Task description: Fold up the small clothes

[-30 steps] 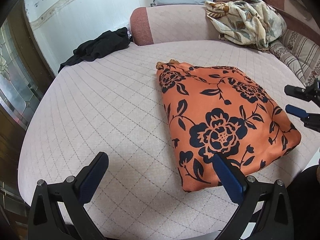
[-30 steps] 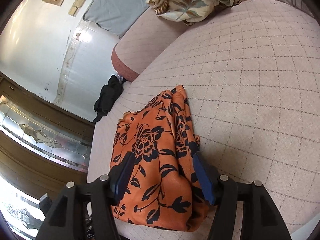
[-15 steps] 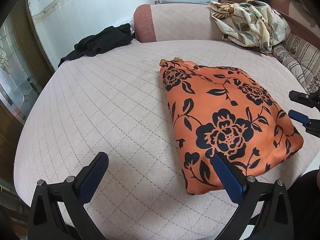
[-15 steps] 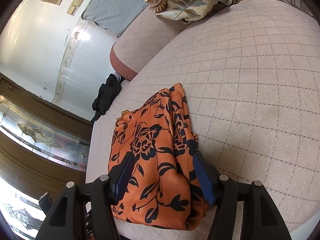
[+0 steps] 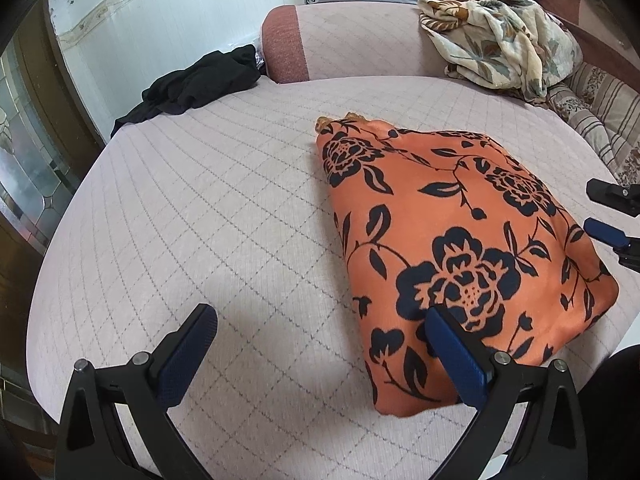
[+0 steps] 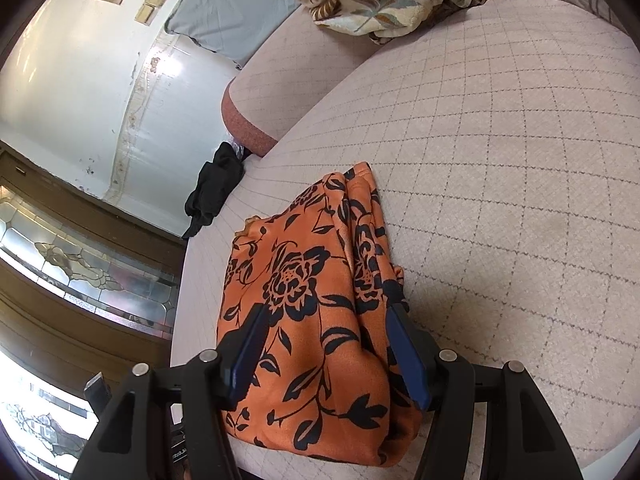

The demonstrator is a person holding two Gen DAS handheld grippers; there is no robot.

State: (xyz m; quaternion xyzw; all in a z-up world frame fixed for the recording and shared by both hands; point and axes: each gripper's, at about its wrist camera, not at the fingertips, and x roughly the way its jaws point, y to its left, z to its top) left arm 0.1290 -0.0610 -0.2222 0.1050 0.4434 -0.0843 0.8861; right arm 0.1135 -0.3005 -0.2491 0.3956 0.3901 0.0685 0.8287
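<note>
My orange floral garment lies folded on the quilted cushion, so my left tongs and right tongs hang apart over its near edge, gripping nothing.

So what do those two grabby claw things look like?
Each gripper, left gripper and right gripper, has black plastic arms shaped like triangles with cut-out holes, small round silver bolts, and two long flat fingers covered in bumpy dark-blue rubber pads. No cables or sleeves show.
</note>
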